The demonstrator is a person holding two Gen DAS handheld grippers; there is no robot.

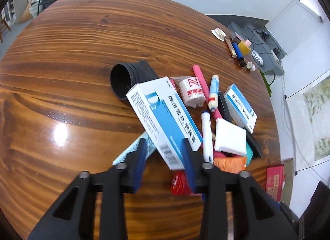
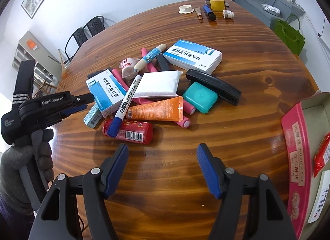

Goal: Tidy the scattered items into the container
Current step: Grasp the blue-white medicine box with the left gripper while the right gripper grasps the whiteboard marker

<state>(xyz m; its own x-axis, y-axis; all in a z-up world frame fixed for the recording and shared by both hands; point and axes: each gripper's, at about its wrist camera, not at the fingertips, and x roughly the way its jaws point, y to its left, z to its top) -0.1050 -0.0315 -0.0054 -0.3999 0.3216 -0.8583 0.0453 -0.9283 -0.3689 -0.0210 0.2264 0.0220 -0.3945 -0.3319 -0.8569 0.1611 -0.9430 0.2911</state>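
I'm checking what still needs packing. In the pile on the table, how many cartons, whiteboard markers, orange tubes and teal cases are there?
Cartons: 3
Whiteboard marker: 1
Orange tube: 1
Teal case: 1
Total: 6
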